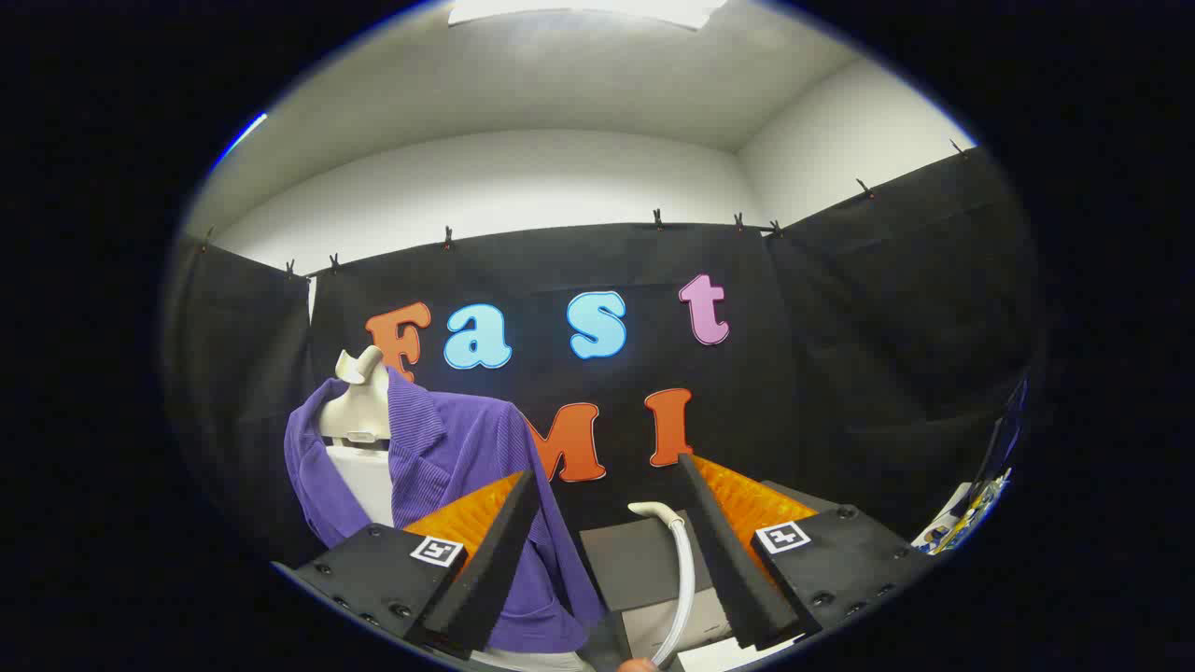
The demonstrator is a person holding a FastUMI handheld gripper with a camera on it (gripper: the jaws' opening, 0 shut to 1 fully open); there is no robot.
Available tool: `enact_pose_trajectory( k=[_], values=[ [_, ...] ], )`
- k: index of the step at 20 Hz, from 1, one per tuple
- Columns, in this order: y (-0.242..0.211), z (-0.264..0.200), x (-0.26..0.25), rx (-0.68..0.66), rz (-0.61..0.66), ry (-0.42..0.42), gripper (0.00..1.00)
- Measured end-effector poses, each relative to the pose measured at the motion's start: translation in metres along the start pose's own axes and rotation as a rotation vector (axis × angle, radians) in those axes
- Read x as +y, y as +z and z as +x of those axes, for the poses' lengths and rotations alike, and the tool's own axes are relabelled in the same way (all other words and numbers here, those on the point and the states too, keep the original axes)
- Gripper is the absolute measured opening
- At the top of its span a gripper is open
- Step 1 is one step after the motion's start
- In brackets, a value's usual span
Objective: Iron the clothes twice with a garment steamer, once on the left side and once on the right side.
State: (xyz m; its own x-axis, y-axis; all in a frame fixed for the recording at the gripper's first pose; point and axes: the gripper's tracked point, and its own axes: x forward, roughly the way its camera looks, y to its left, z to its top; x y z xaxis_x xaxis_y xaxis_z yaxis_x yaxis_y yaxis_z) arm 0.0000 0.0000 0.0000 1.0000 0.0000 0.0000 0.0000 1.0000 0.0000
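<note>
Hand-held gripper (607,560) standing open, gripping nothing. Steamer (674,569) waiting between fingers, just ahead, hose curving up, ungrasped. Purple jacket (467,467) hanging on mannequin (359,406) beyond left finger. Judging: neither left nor right pass begun.

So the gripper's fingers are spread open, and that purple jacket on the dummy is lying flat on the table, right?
Not quite. The gripper view shows the gripper open with nothing between its fingers, but the purple jacket is not lying flat: it hangs upright on the dummy, by the left finger.
</note>
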Motion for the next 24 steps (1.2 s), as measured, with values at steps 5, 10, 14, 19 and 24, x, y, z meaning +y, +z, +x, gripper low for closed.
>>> enact_pose_trajectory(
  k=[5, 10, 14, 19, 24],
  values=[
    [0.0, 0.008, 0.003, -0.001, -0.017, 0.015, 0.98],
    [0.002, 0.01, 0.001, -0.003, -0.013, 0.027, 0.98],
    [-0.002, 0.01, -0.004, 0.008, -0.02, 0.035, 0.98],
    [-0.005, 0.011, -0.005, 0.019, -0.026, 0.044, 0.98],
    [-0.003, 0.012, -0.007, 0.018, -0.032, 0.05, 0.98]
  ],
)
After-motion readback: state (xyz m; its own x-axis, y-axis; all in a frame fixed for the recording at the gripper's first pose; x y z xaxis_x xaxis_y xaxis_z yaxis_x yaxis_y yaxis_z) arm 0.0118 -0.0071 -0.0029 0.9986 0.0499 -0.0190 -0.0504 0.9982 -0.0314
